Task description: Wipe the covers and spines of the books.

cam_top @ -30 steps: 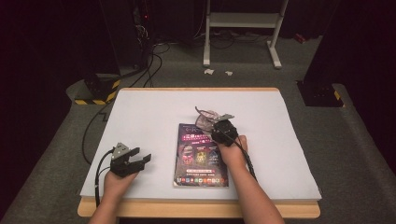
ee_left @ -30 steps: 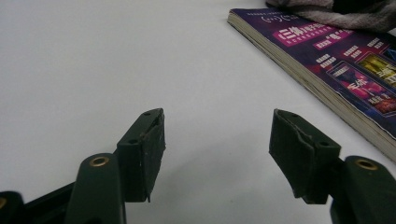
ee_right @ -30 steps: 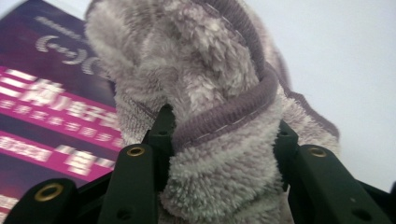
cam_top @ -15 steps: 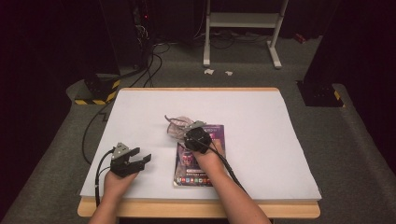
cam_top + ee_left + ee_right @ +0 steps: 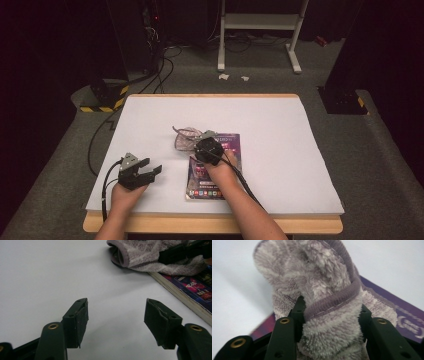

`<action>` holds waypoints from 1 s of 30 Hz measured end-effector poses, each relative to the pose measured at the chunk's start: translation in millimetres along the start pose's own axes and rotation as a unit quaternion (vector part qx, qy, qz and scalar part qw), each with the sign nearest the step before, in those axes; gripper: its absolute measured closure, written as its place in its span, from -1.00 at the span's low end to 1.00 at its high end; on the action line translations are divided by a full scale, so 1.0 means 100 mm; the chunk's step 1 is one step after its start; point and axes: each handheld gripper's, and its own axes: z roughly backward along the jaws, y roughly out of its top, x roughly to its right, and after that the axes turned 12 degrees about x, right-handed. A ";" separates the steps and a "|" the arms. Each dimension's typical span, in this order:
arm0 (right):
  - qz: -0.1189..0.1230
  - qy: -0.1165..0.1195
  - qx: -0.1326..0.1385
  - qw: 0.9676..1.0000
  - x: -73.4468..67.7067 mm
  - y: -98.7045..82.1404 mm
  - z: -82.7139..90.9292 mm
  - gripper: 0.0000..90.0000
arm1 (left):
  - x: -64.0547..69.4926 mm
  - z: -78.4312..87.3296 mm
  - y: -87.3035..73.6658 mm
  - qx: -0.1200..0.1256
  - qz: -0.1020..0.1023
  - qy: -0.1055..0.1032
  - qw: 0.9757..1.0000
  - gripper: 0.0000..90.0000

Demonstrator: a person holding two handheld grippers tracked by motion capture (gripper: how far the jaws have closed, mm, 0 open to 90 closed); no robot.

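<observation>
White table [image 5: 280,130] (left half bare) under gripped cloth [image 5: 186,138]

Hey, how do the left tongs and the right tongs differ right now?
The left tongs stand open with nothing between the jaws, while the right tongs are clamped on a fuzzy grey cloth. The left tongs sit over bare white table, apart from everything; the right tongs are over the magazine, at its far left corner. Both have black jaws and are held in a hand.
</observation>
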 end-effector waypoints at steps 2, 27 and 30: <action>-0.008 -0.010 -0.003 1.000 0.08 -0.01 0.00 0.27 | 0.00 0.00 0.00 0.000 0.000 0.000 1.000 -0.20; -0.075 -0.099 -0.005 0.992 0.99 -0.41 0.47 0.27 | 0.02 -0.02 0.00 -0.009 -0.006 0.002 1.000 -0.20; -0.074 -0.100 -0.007 0.992 1.04 -0.47 0.56 0.27 | 0.02 -0.02 0.00 -0.010 -0.007 0.002 1.000 -0.20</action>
